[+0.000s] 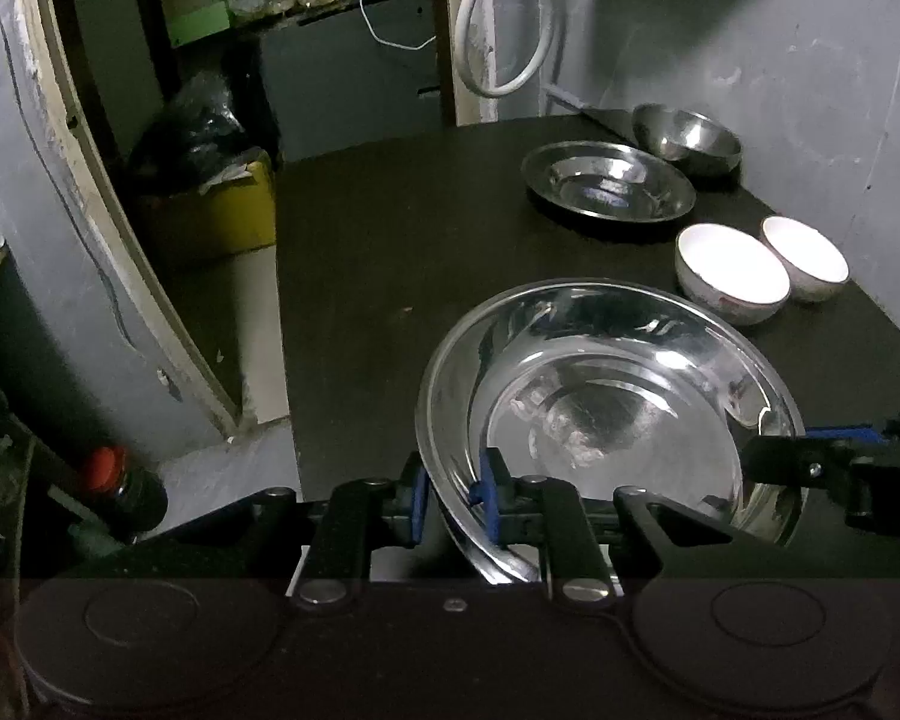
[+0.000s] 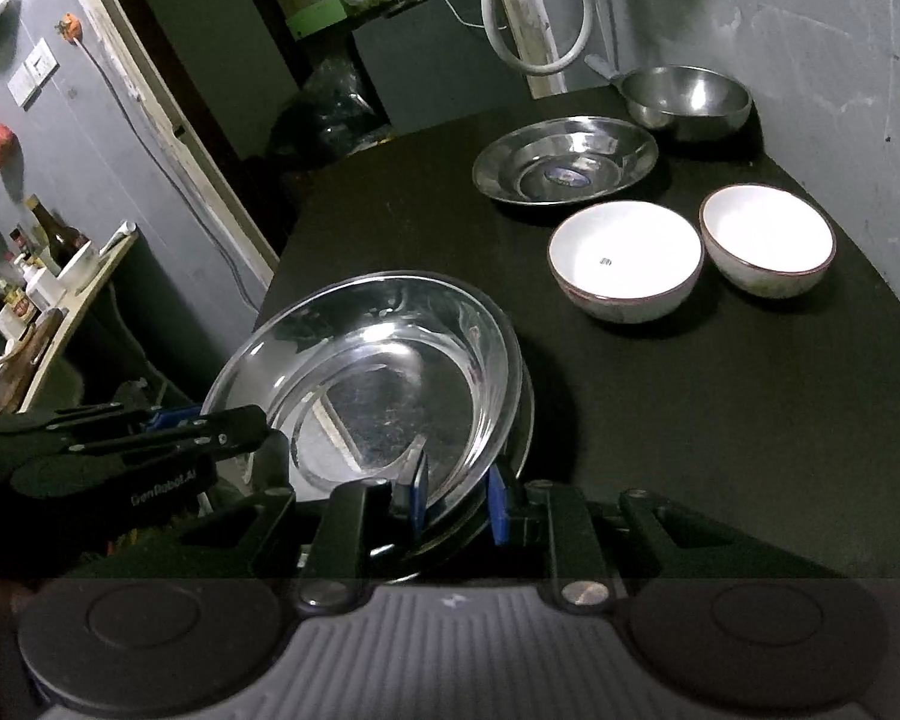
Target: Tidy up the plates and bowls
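Observation:
A large steel plate [image 1: 618, 408] is held over the dark table by both grippers. My left gripper [image 1: 456, 501] is shut on its near-left rim. My right gripper [image 2: 459, 498] is shut on the opposite rim of the same plate [image 2: 384, 384]; it enters the left wrist view from the right [image 1: 810, 462]. My left gripper shows in the right wrist view at the left [image 2: 210, 432]. Further back stand two white bowls [image 2: 624, 258] [image 2: 768, 237], a second steel plate [image 2: 564, 159] and a steel bowl [image 2: 687, 99].
The dark table [image 2: 690, 420] meets a grey wall [image 2: 840, 60] at the right and back. Off its left edge are a doorway, a yellow bin [image 1: 222, 210] and a shelf with bottles [image 2: 36, 276]. A white hose [image 2: 546, 12] hangs at the back.

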`<move>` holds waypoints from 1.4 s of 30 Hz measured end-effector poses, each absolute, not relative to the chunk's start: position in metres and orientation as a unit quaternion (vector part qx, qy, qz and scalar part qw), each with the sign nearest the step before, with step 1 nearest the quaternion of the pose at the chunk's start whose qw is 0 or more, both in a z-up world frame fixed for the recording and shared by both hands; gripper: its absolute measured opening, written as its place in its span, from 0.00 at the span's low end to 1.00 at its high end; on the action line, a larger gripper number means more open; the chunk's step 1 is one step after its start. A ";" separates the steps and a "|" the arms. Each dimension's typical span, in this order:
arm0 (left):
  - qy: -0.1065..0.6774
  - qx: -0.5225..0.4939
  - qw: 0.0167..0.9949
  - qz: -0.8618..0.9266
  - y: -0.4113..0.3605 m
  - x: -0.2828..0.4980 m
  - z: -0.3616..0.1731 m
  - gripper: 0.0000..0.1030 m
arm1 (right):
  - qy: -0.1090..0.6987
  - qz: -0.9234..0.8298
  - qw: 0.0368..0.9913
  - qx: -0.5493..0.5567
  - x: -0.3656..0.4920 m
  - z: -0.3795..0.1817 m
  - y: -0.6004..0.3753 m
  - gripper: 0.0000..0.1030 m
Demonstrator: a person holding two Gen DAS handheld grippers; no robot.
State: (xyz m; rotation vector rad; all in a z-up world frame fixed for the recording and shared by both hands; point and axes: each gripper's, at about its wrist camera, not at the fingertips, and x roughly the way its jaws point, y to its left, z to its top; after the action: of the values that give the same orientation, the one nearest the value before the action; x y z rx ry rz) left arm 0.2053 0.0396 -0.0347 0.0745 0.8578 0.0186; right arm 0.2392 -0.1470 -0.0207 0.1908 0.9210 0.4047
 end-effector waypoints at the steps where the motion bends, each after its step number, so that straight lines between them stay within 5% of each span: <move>1: 0.418 0.036 0.908 0.010 0.040 0.205 -0.036 0.20 | 0.442 0.193 0.871 0.092 0.239 -0.021 -0.146 0.23; 31: 0.438 0.017 0.899 0.007 0.049 0.211 -0.047 0.24 | 0.447 0.181 0.873 0.071 0.242 -0.020 -0.140 0.31; 34: 0.437 0.014 0.899 0.009 0.051 0.210 -0.046 0.32 | 0.448 0.179 0.873 0.070 0.242 -0.021 -0.141 0.35; 38: 0.428 0.000 0.904 0.009 0.056 0.208 -0.042 0.72 | 0.445 0.184 0.874 0.068 0.241 -0.020 -0.141 0.38; 42: 0.411 -0.008 0.911 0.011 0.060 0.207 -0.035 0.81 | 0.439 0.188 0.876 0.063 0.240 -0.019 -0.140 0.50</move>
State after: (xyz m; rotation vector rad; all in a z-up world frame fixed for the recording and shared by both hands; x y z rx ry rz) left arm 0.2070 0.0601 -0.0348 -0.0171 0.8478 0.0221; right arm 0.2403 -0.1402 -0.0189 0.1309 0.9166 0.3923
